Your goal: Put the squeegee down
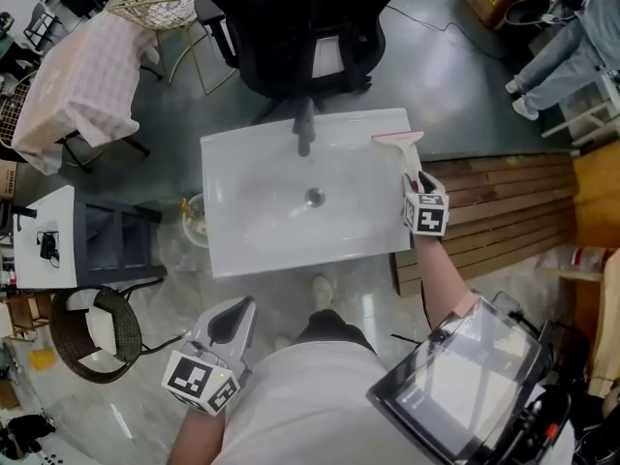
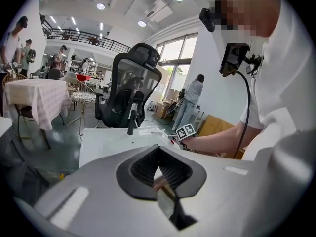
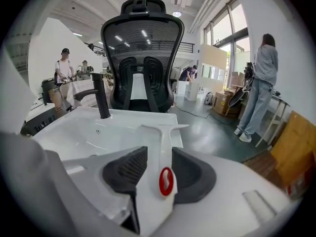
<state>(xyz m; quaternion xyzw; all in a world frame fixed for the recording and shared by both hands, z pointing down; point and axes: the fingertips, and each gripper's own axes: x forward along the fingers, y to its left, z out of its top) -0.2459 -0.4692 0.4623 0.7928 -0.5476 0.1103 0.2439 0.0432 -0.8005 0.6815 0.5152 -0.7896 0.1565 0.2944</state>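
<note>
Right gripper (image 1: 418,186) is at the right edge of the white sink (image 1: 262,168). Jaws stand wide, pads off the squeegee (image 1: 408,157), so it is not gripped. The handle still sits in the gap between them. In the right gripper view the squeegee (image 3: 160,142) handle runs straight up the middle of the right gripper (image 3: 159,155), red mark on its near end, with clear space on the left pad side.

The squeegee lies on the sink's right rim, blade at the far right corner, handle pointing back toward the person.

Left gripper (image 1: 232,314) hangs low, near the person's body and well short of the sink's near edge. Its jaws are together with nothing between them; the left gripper view (image 2: 159,168) shows the same.

Black faucet (image 1: 304,129) is at the middle of the far rim, drain (image 1: 313,198) in the basin centre. Black office chair (image 1: 300,37) is behind the sink. Wooden slats (image 1: 504,211) are on the floor to the right. A table with a checked cloth (image 1: 82,76) is far left.
</note>
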